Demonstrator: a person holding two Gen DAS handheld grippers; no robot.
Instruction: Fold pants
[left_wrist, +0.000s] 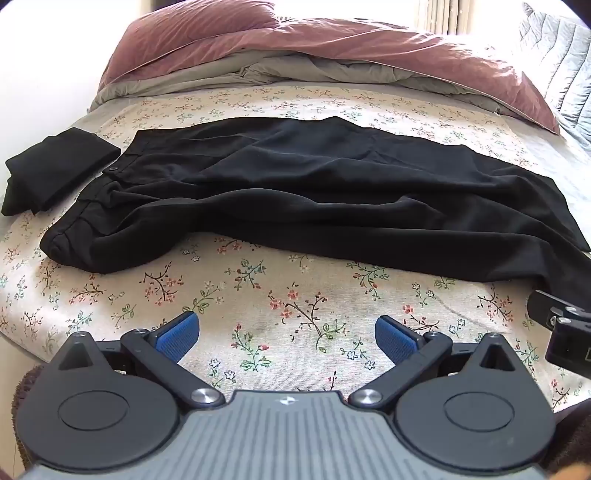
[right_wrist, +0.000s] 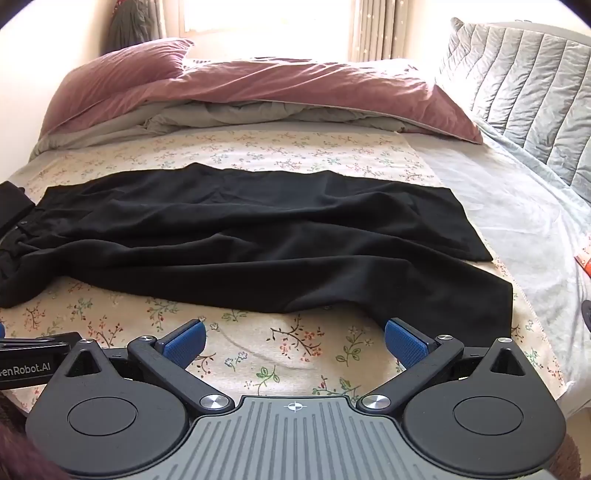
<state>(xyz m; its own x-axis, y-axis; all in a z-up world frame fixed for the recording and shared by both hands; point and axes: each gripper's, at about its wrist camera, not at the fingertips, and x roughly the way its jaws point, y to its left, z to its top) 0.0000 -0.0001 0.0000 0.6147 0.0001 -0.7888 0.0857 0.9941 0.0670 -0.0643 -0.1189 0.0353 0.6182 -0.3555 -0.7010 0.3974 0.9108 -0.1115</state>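
From the left wrist, the left claw hangs wide apart and empty over the floral sheet; black pants lie spread across the bed, a folded black garment beside the waistband. From the right wrist, the right claw gapes empty just before the near leg's hem.

Bed with floral sheet: black pants lie flat across it, folded black garment just beside their waistband, pink duvet bunched behind.

Black pants unfolded on floral bedsheet, left tongs agape.
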